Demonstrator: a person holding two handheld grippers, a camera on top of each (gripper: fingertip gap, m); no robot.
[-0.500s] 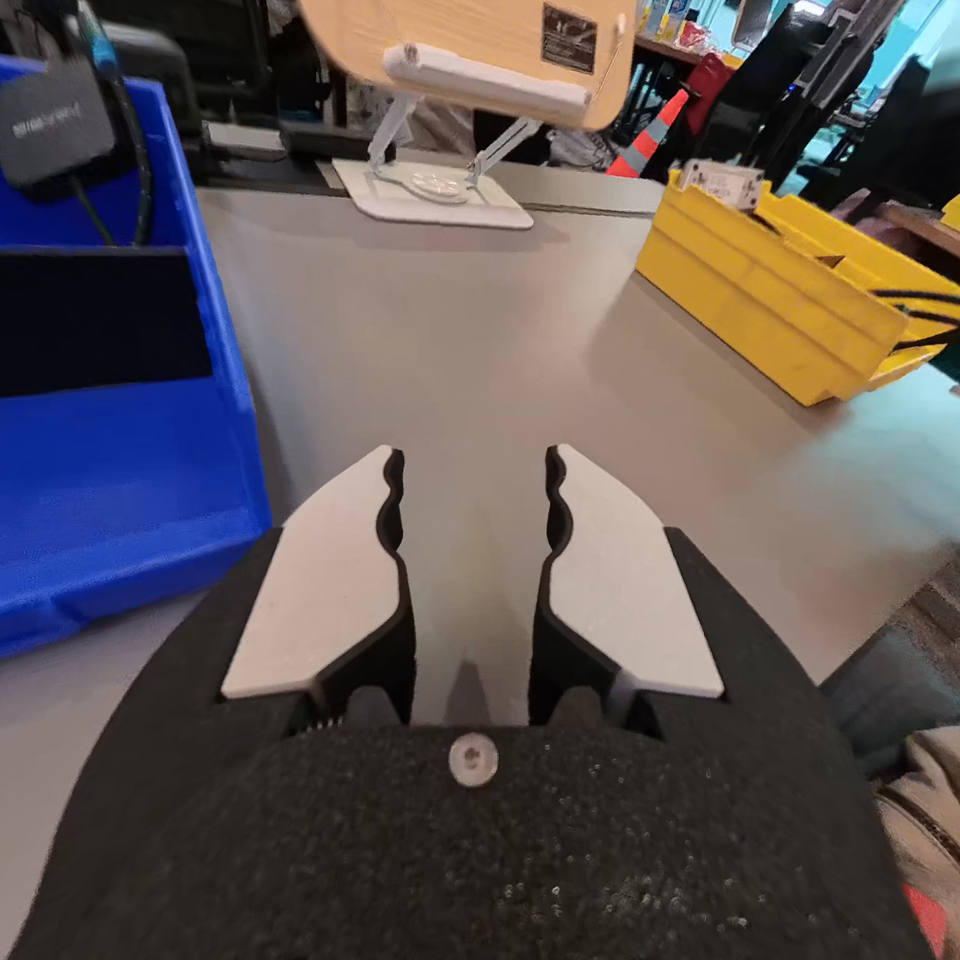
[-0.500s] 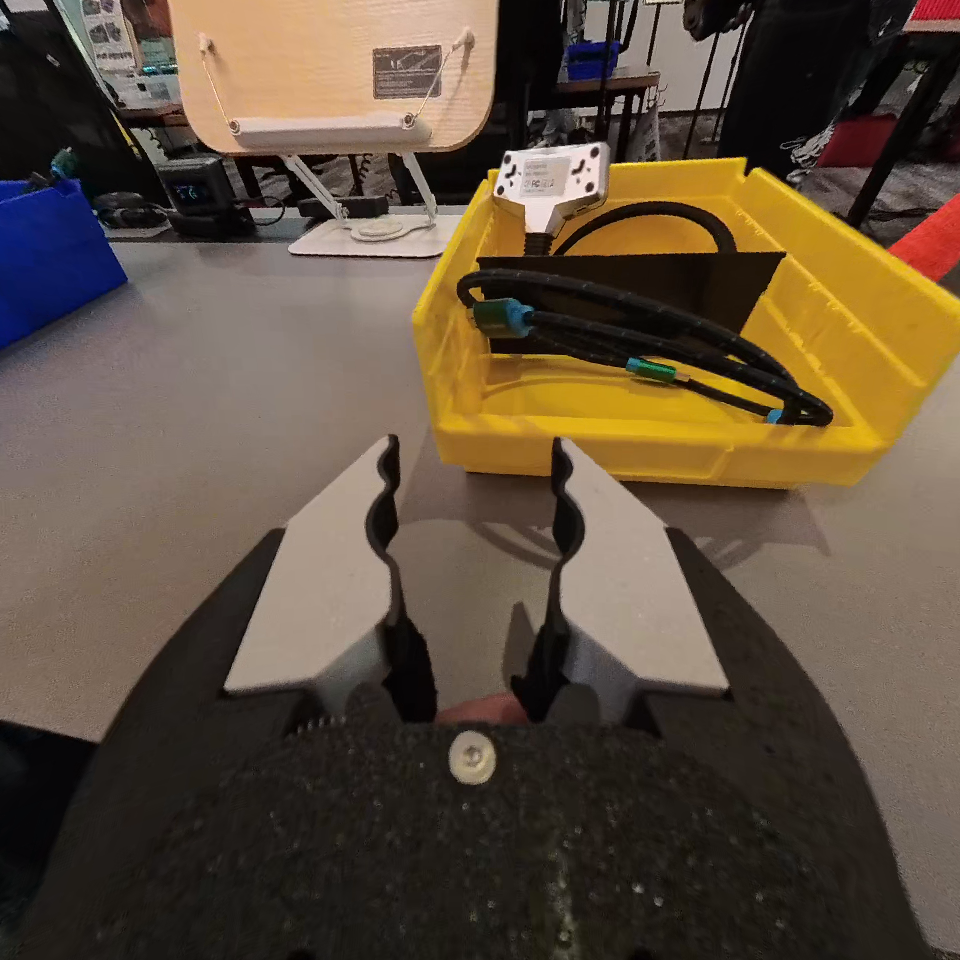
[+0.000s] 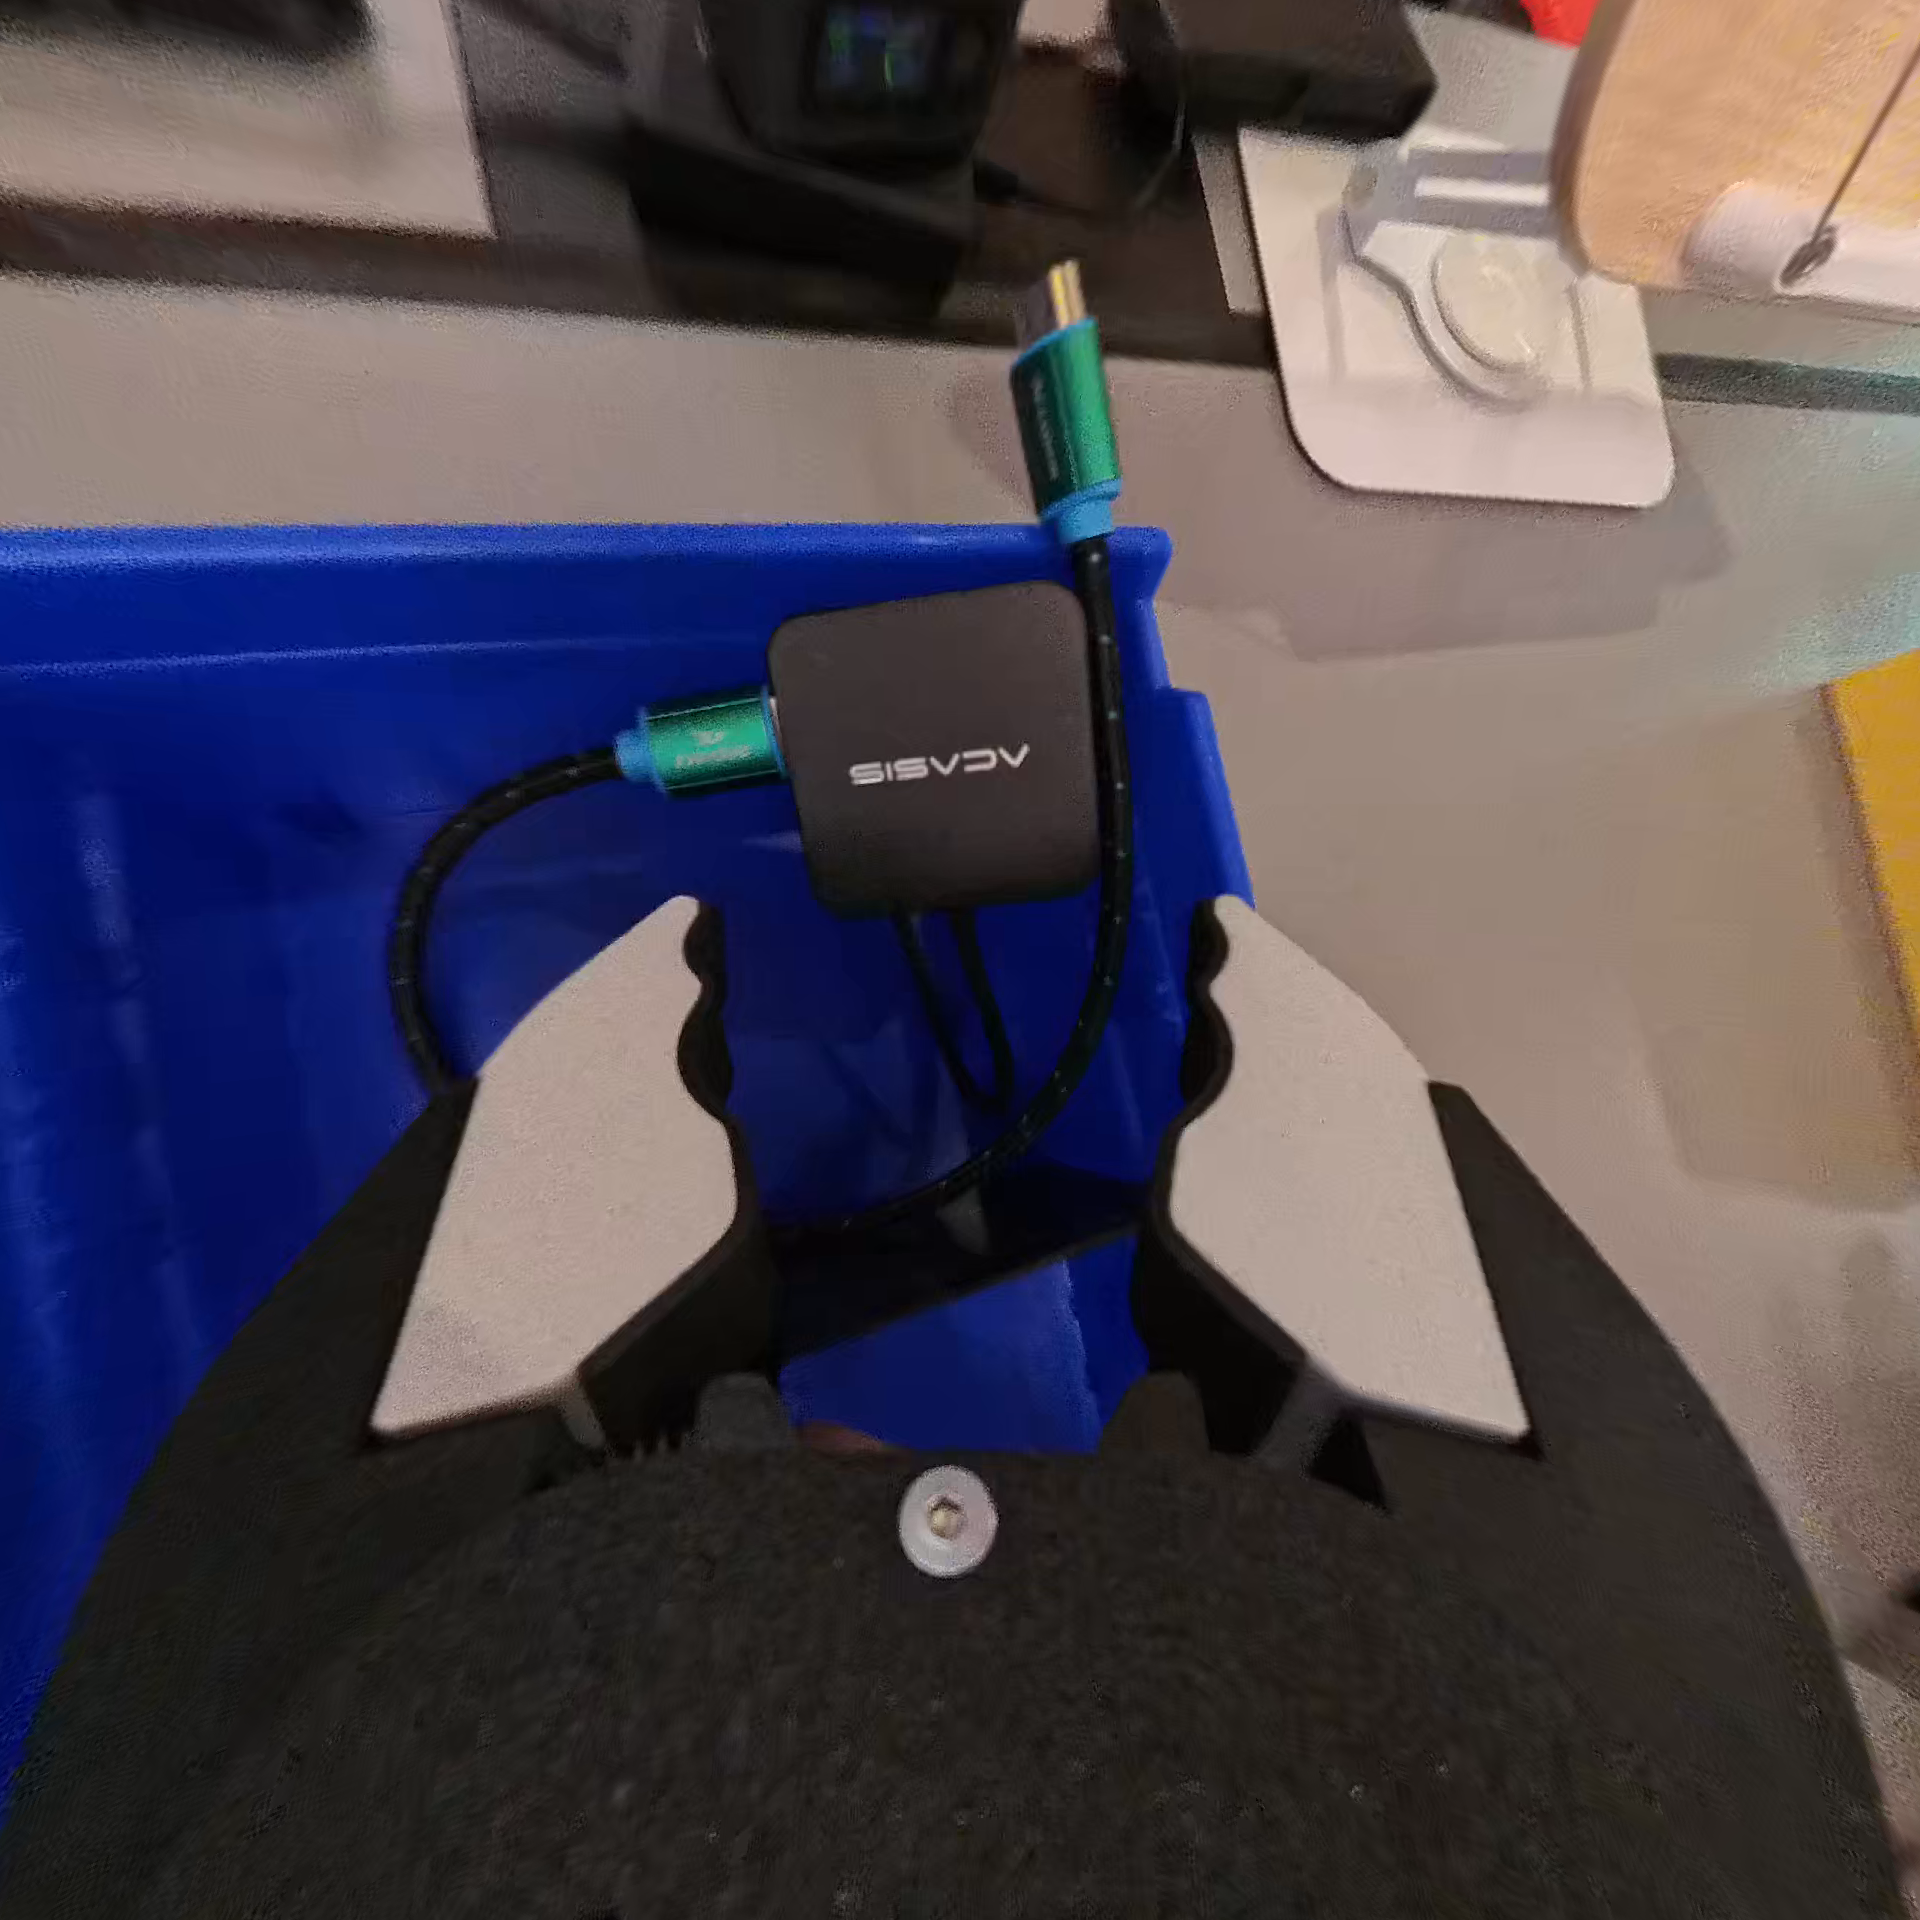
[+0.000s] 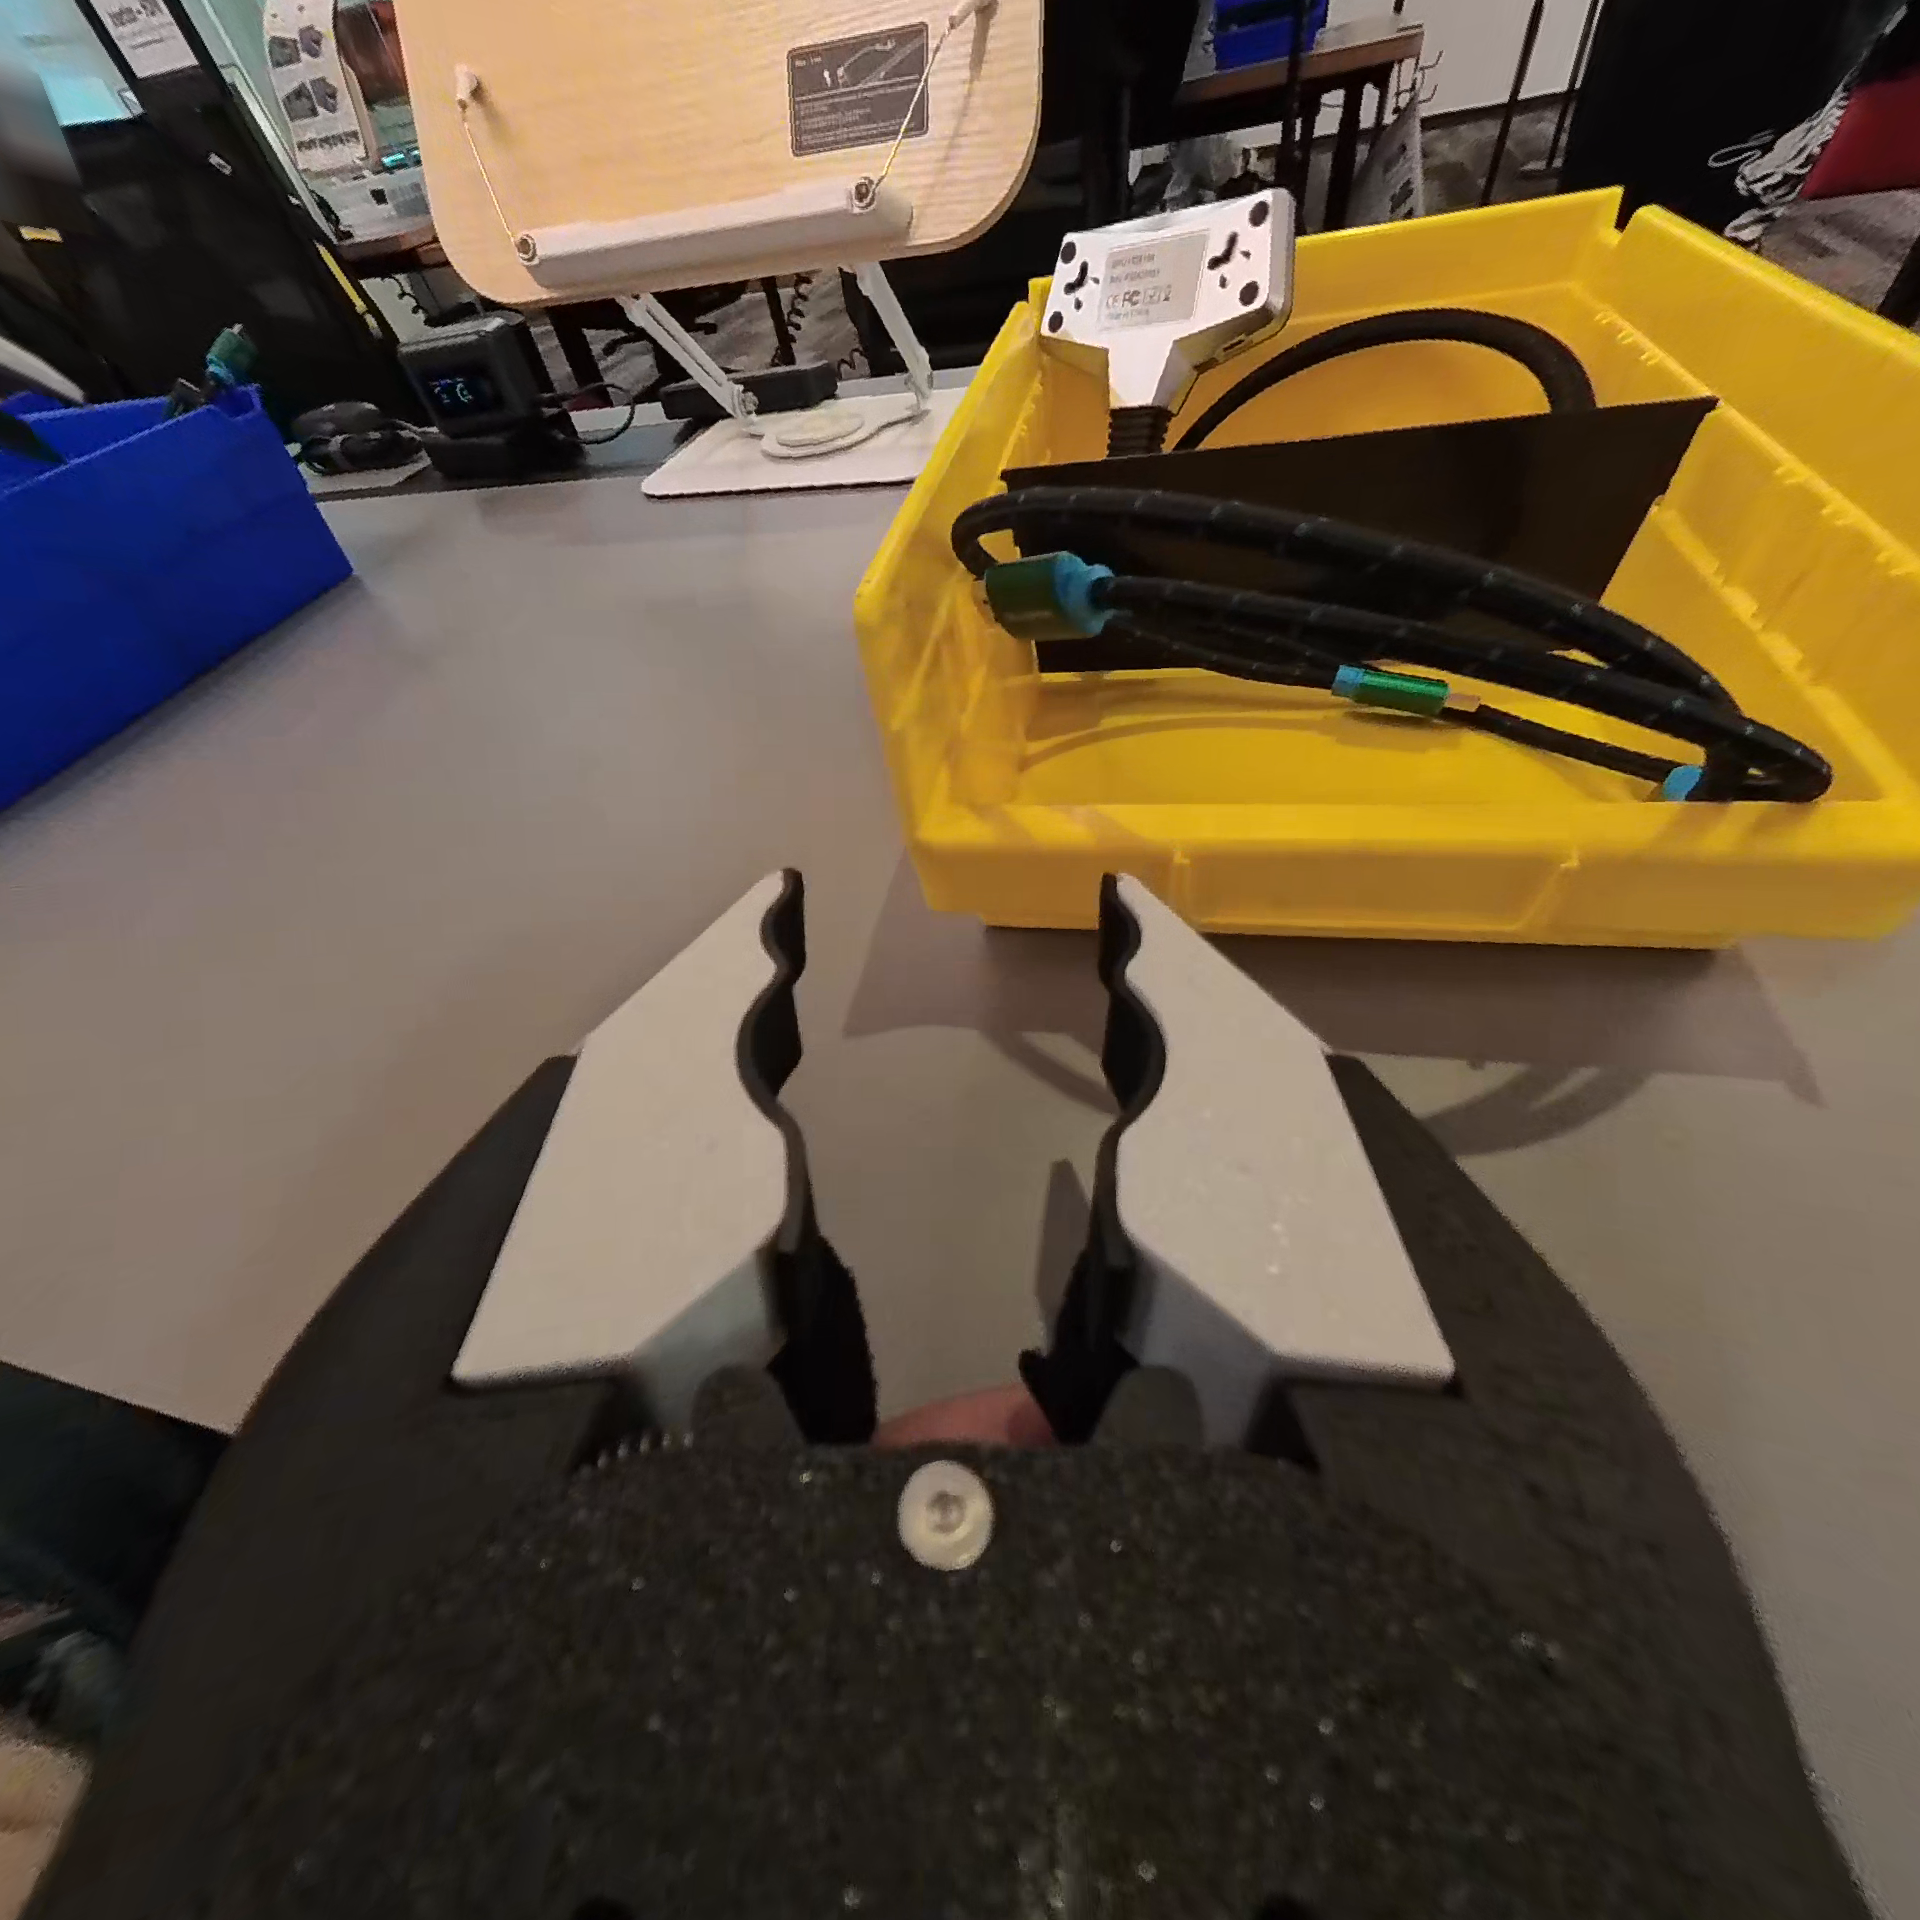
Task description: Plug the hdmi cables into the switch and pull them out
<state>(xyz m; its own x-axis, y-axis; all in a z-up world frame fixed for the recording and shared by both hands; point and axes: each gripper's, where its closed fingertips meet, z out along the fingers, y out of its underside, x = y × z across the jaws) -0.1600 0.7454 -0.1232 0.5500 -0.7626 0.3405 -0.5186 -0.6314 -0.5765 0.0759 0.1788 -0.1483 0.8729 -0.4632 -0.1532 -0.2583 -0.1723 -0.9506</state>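
Observation:
A black square switch (image 3: 940,748) rests against the inside of the blue bin (image 3: 260,935). A green HDMI plug (image 3: 717,743) is plugged into its left side. The braided cable (image 3: 1112,862) loops round to a second green plug (image 3: 1070,410) that sticks up free over the bin's rim. My left gripper (image 3: 951,925) is open wide, just short of the switch. My right gripper (image 4: 951,904) is open and empty over the grey table, near the yellow bin (image 4: 1351,862). That bin holds coiled black cables with green plugs (image 4: 1039,597) and a silver switch (image 4: 1169,291).
A wooden board on a white stand (image 4: 727,135) stands at the table's far edge, also in the left wrist view (image 3: 1455,312). The blue bin (image 4: 135,561) lies at the left of the right wrist view. A black divider (image 4: 1403,499) stands in the yellow bin. Dark devices (image 4: 468,390) sit behind. My hands' fingertips stand some 60 cm from each other.
My left gripper has swung left over the blue bin and opened wider, bringing the black switch and its cable close. My right gripper has barely moved.

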